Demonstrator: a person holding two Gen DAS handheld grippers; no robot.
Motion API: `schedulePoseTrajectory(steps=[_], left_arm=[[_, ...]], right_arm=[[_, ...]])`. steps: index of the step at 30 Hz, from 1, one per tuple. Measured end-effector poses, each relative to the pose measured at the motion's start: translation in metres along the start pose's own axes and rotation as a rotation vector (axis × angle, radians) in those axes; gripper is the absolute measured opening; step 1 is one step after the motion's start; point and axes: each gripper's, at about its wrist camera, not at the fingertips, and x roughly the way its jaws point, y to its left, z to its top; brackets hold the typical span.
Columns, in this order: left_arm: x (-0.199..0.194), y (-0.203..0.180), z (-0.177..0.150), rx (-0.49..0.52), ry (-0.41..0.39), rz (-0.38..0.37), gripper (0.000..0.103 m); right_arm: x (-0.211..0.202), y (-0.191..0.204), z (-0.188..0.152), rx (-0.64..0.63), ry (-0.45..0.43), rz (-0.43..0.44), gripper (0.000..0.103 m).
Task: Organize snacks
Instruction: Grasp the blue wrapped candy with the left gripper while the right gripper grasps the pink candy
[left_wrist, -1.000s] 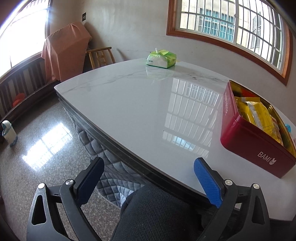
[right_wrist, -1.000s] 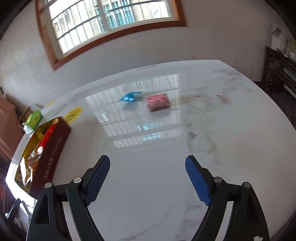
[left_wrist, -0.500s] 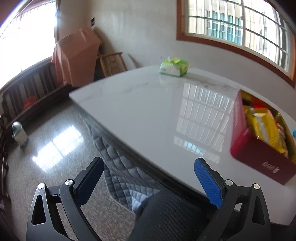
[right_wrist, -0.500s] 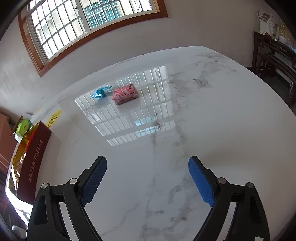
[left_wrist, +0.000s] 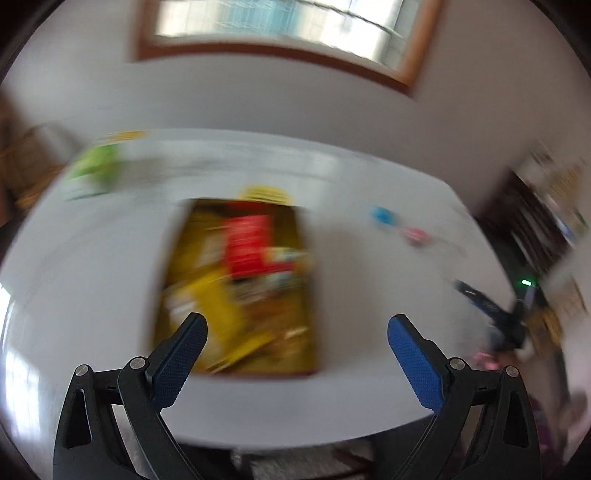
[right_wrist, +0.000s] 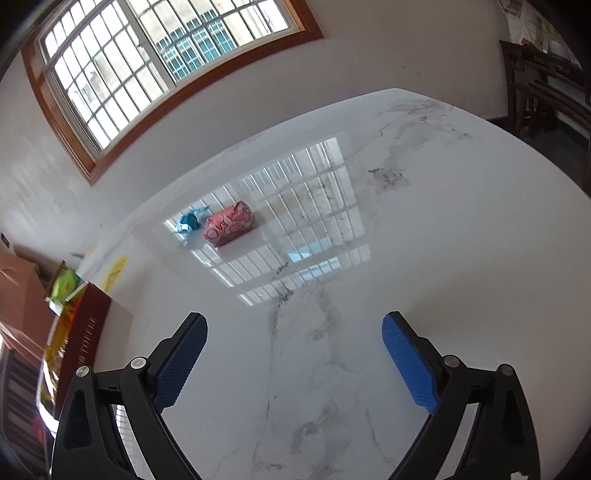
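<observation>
White marble desk carrying pink snack pack, blue candy well apart from red box. My right claw opening, nothing between; left claw spread, empty. Approaching pickup; next needing reach toward pink pack.

My left claw: jaws spread wide, nothing between the blue pads, angled downward; the view is smeared, so finer pose is uncertain. My right claw: jaws opening, nothing between them, also tipped downward.
</observation>
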Motion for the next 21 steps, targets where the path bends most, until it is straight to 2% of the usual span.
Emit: schedulePoseTrajectory(steps=[1,4,8,11,14,17,21], left_arm=[[0.016,-0.014,0.017,0.025,0.04,-0.037,0.098],[0.062,-0.046,0.061,0.062,0.087,-0.087,0.098],[0.136,-0.085,0.118,0.119,0.15,-0.102,0.098],[0.186,-0.111,0.144,0.155,0.205,-0.092,0.098],[0.235,-0.13,0.161,0.198,0.287,-0.085,0.091],[0.273,-0.144,0.166,0.285,0.356,-0.03,0.089],[0.298,-0.151,0.168,0.326,0.383,0.009,0.088]], right_arm=[[0.0,0.001,0.0,-0.004,0.002,0.005,0.098],[0.001,0.005,-0.002,-0.027,0.016,0.039,0.098],[0.001,0.005,-0.002,-0.028,0.02,0.079,0.098],[0.0,0.003,-0.002,-0.013,0.015,0.102,0.098],[0.0,0.004,-0.002,-0.018,0.019,0.11,0.098],[0.001,0.006,-0.003,-0.03,0.027,0.121,0.098],[0.001,0.006,-0.003,-0.029,0.027,0.128,0.098]])
